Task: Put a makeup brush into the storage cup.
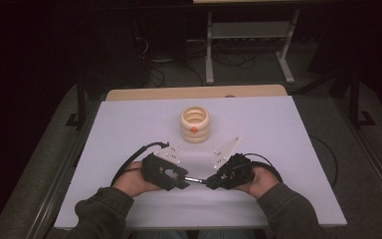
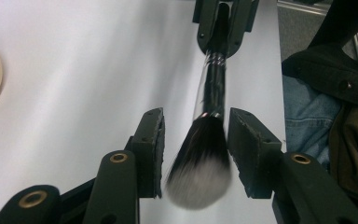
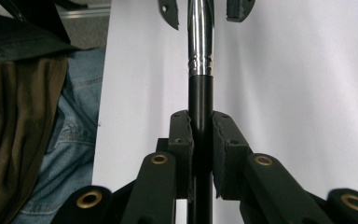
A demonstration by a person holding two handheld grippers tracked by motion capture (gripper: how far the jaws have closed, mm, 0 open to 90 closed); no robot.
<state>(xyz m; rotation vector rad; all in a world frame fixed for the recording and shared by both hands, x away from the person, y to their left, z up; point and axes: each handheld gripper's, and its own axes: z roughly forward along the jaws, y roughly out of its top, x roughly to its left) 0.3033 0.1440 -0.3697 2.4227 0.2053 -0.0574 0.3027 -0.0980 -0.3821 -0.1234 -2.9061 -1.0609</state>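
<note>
White table [image 1: 129, 124], makeup brush [image 2: 204, 154]: right gripper [image 3: 201, 133] clamps the handle, left gripper [image 2: 196, 140] gapes around bristles, untouched; best kept level and centred for handover.

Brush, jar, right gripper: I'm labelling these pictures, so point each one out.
brush [image 2: 204, 158], left gripper view, on the dark bristles.
jar [image 1: 195, 124], high view, on its ribbed cream side.
right gripper [image 3: 202, 128], right gripper view, between the jaw tips clamping the handle.
</note>
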